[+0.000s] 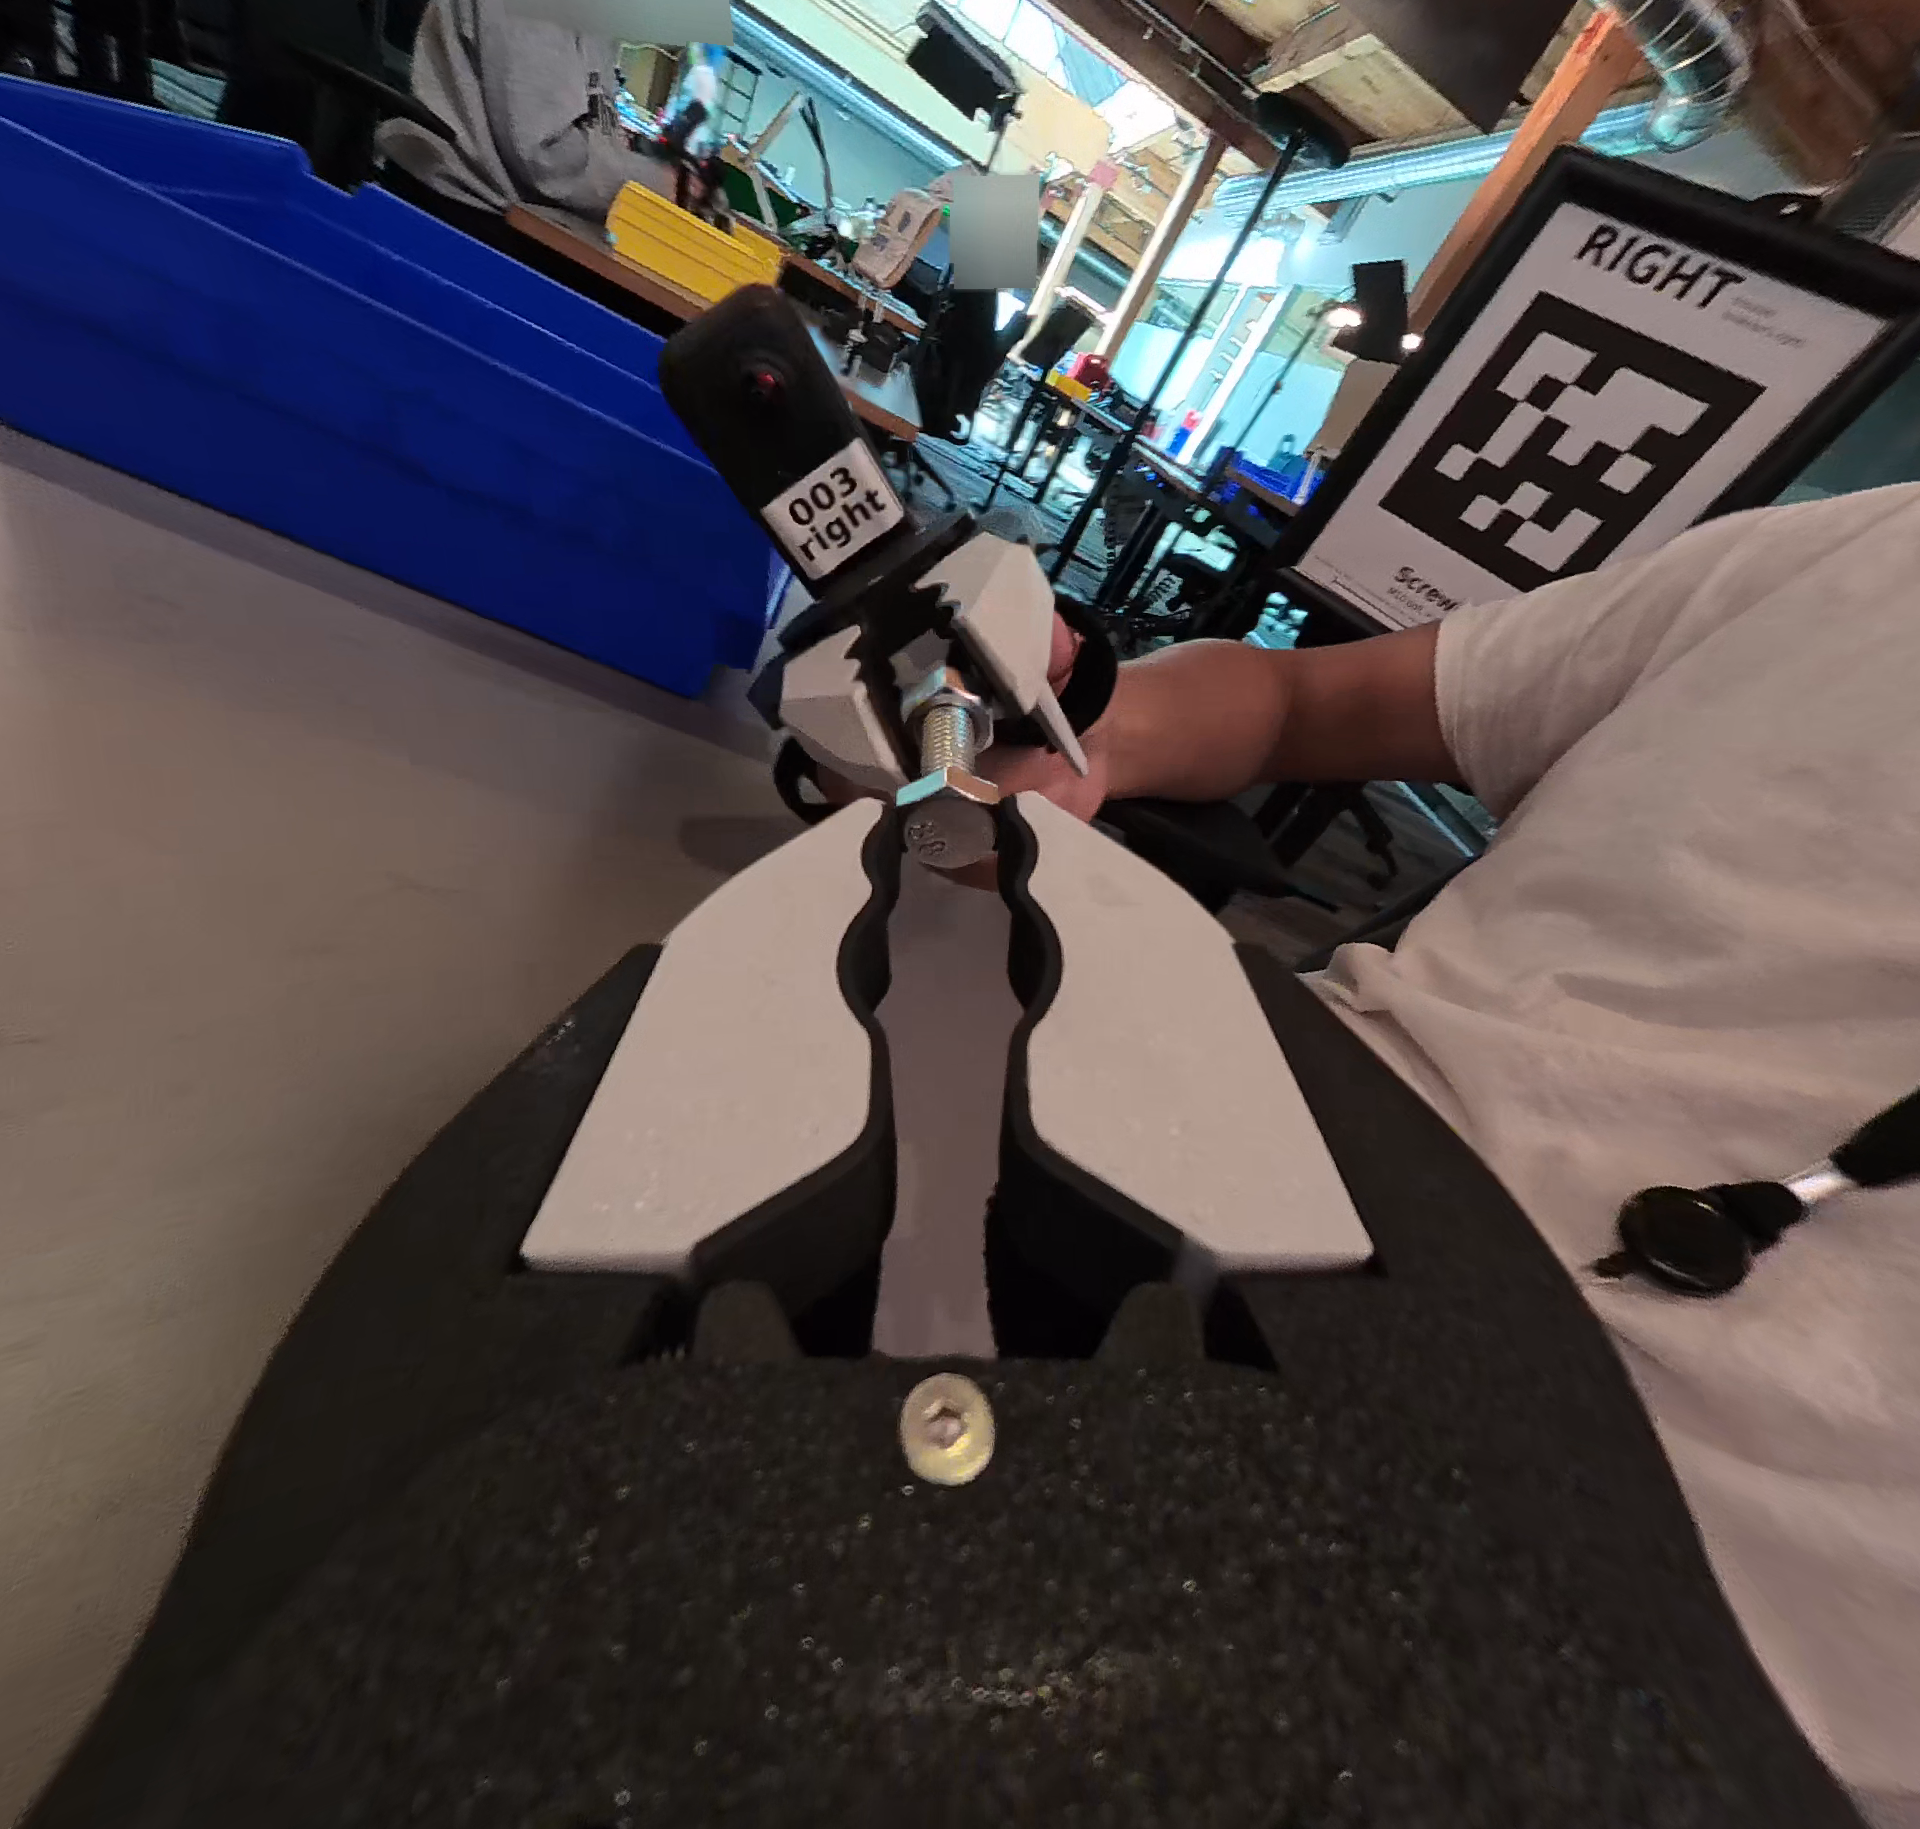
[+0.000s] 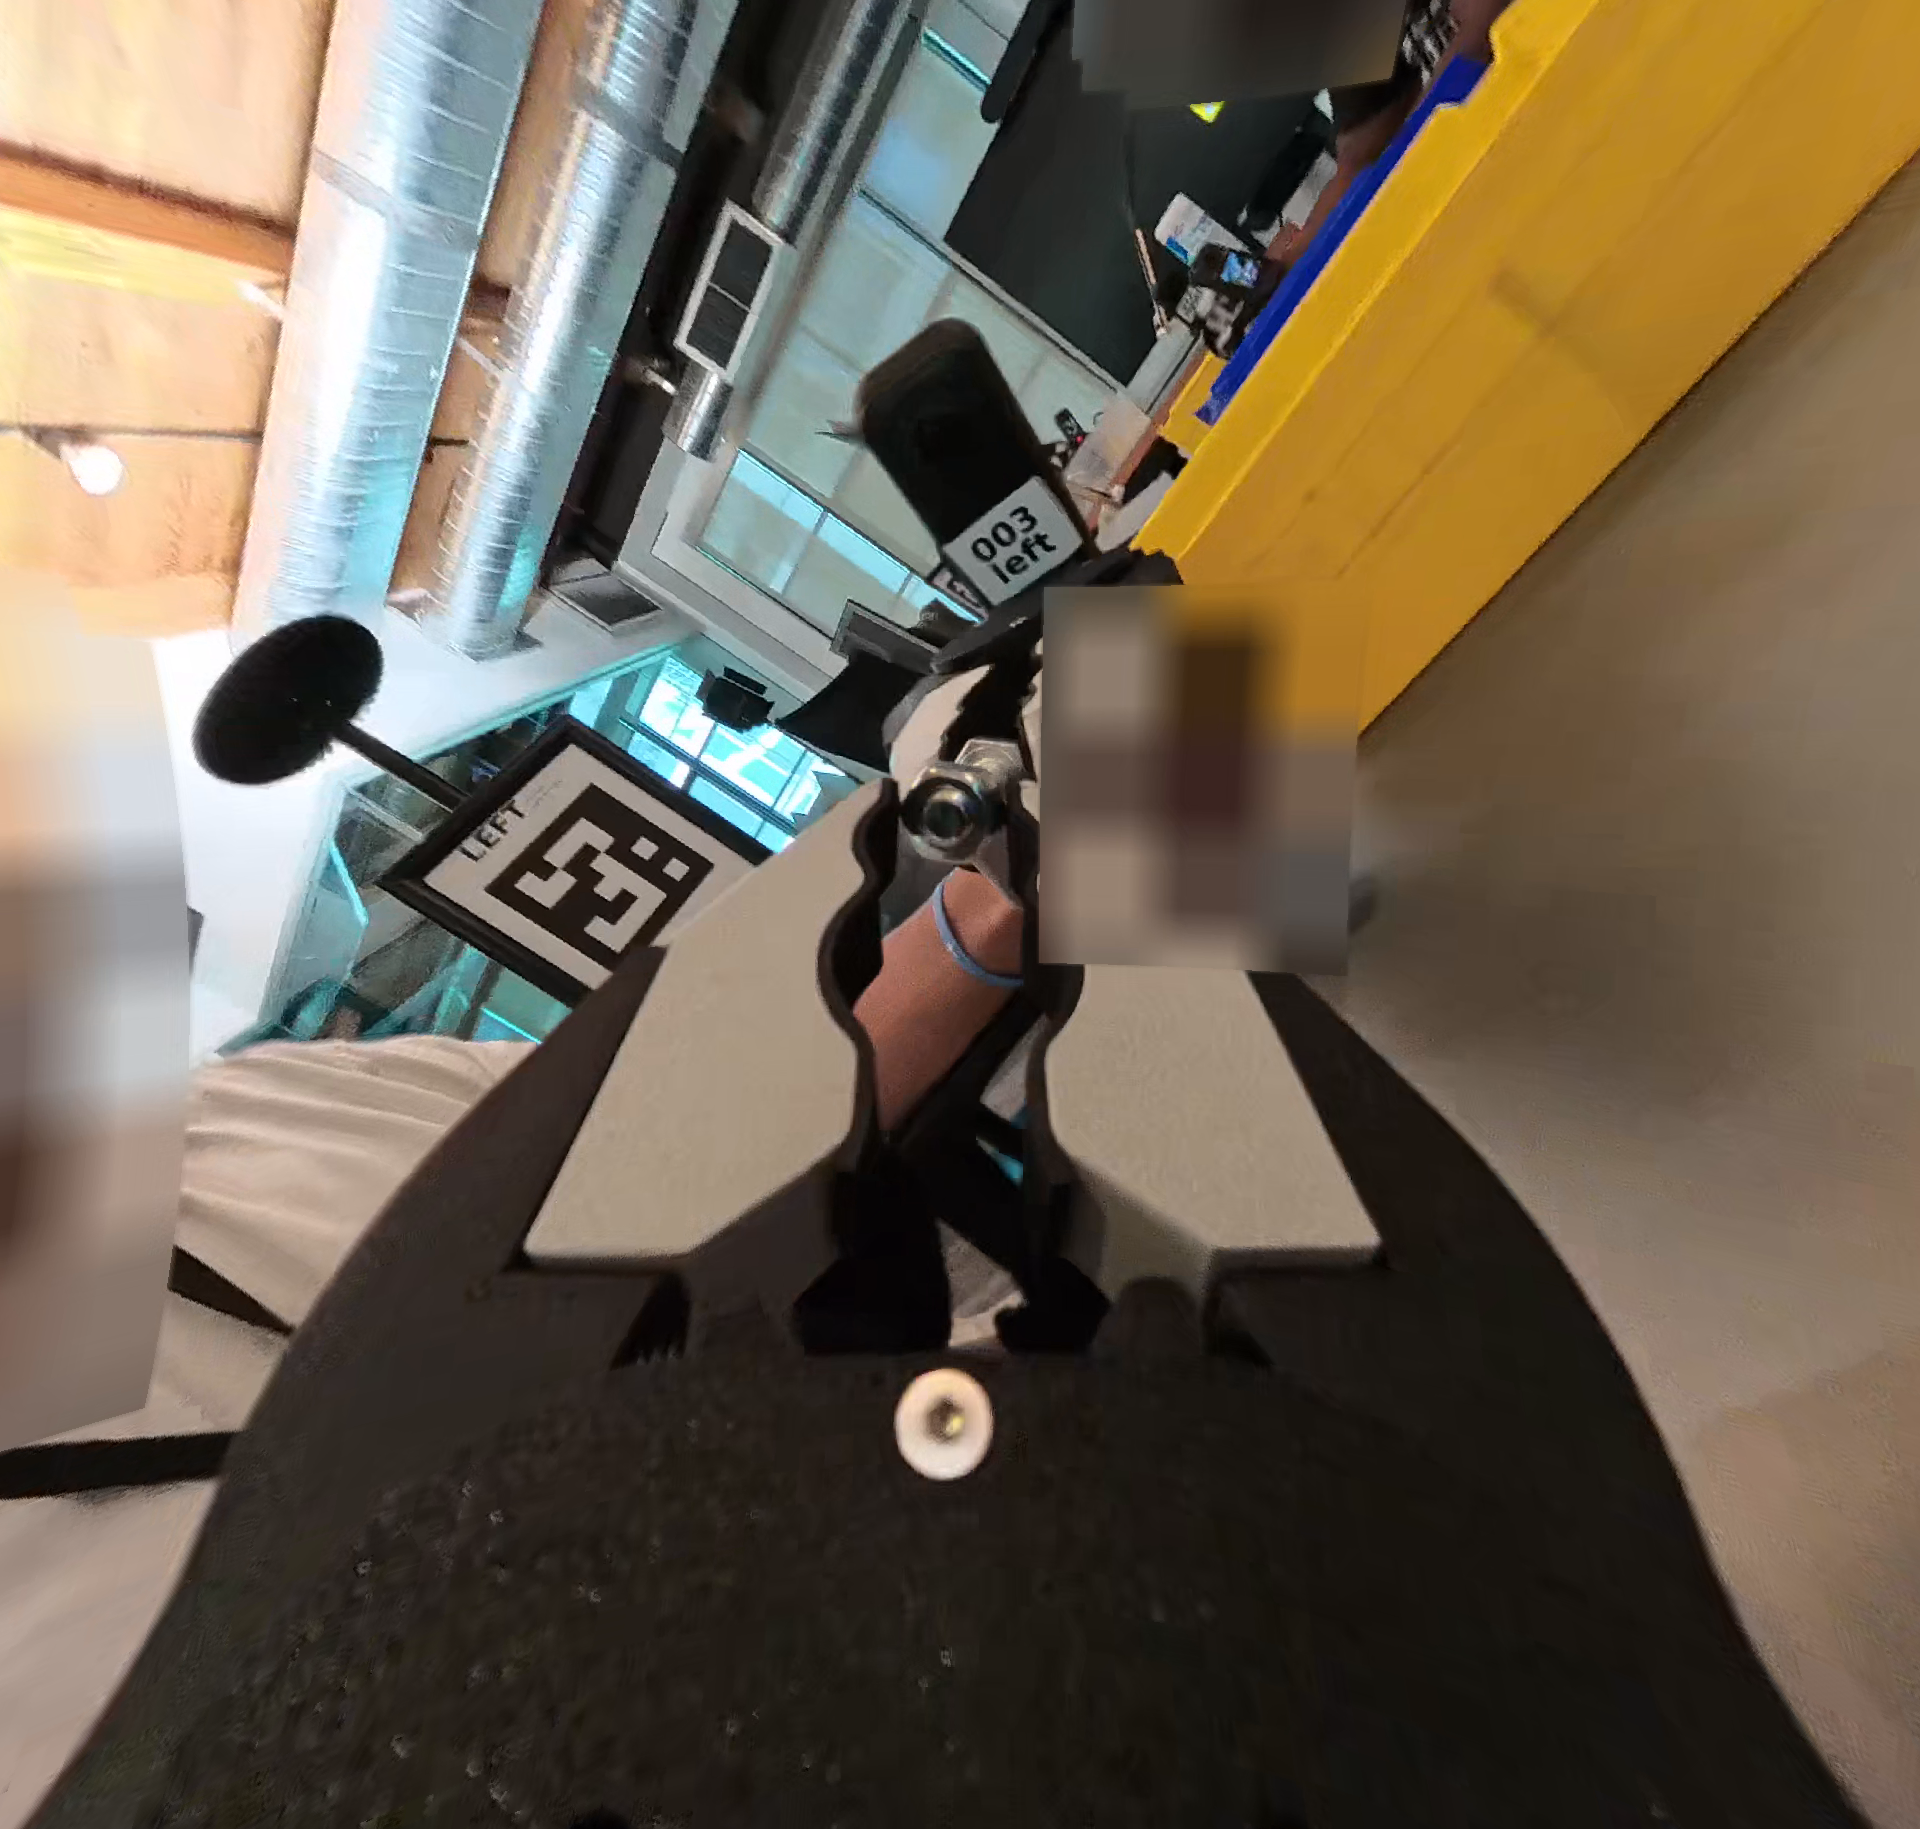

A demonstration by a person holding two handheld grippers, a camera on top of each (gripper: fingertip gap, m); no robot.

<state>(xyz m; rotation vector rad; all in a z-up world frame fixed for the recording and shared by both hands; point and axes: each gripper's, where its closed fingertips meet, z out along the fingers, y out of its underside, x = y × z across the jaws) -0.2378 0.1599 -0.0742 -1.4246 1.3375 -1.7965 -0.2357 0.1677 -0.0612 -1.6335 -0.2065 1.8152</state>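
Two grippers share one silver bolt (image 1: pixel 940 777), mid-air over the grey table (image 1: pixel 260 896). My left gripper (image 1: pixel 948 844) clamps its hex head; my right gripper (image 2: pixel 951 818) clamps the nut (image 2: pixel 940 815) on the bright thread. Any tilt between them could cross-thread or slip it.

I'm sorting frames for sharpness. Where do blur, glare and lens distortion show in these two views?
Left wrist view: the silver hex-head bolt at the fingertips is sharp, with glare on its head edge; the blue plastic bin bows with wide-angle distortion. Right wrist view: the silver hex nut is softer, and the yellow plastic bin and ceiling ducts are smeared.
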